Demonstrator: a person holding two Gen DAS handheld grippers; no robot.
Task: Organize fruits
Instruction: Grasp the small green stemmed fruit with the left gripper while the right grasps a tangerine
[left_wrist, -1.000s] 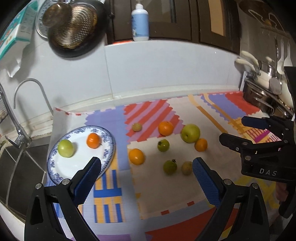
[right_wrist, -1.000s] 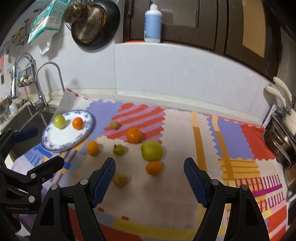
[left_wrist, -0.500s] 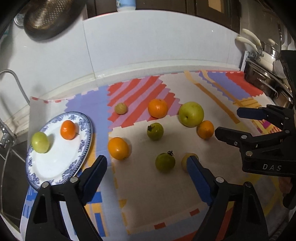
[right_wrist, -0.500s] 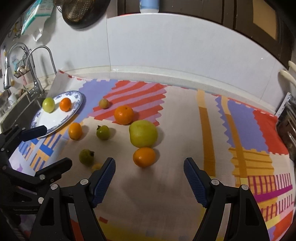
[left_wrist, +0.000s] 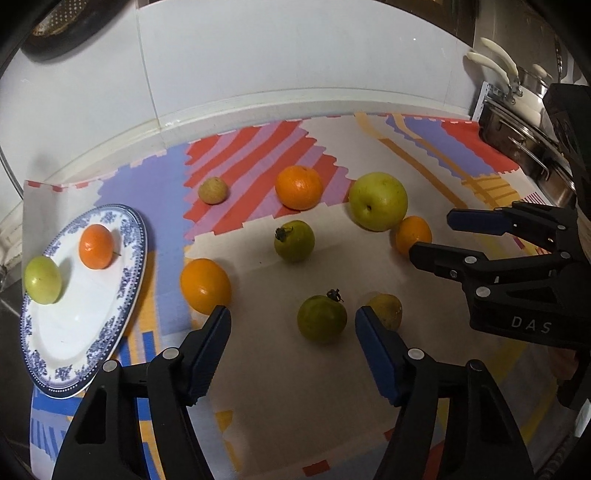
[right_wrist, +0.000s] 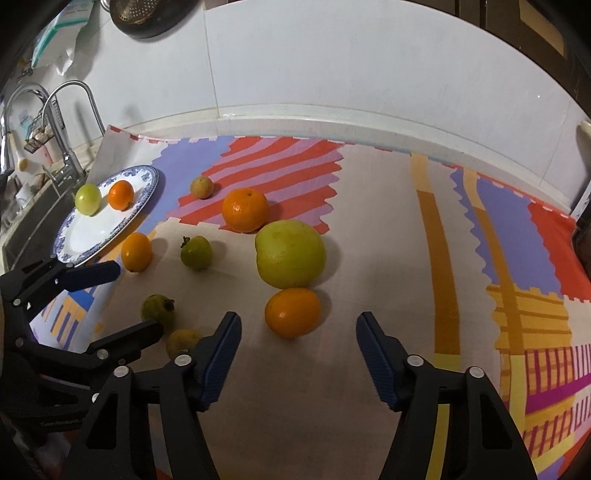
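Fruits lie scattered over the patterned mat (left_wrist: 424, 147) on the surface, and both tools have dropped lower and closer to them over the last second, so the wall and cupboards have slid out of view and the fruit fills more of each picture. The left tool (left_wrist: 291, 323) hangs wide open and empty, its jaws now bracketing a green stemmed fruit (left_wrist: 322, 318) near the mat's front edge, with a small yellowish fruit (left_wrist: 386, 309) just beside its right jaw and an orange (left_wrist: 205, 285) just beside its left jaw. The right tool (right_wrist: 297, 328) is equally wide open and empty, lined up on another orange (right_wrist: 292, 312) that touches the big green apple (right_wrist: 290, 253) behind it. At the mat's left edge the blue-rimmed plate (left_wrist: 127, 291) holds only a small green fruit (left_wrist: 42, 279) and a small orange fruit (left_wrist: 96, 246), and none of the fruit has shifted. The approach looks finished; the sorting itself has barely begun, and two grasps seem imminent.
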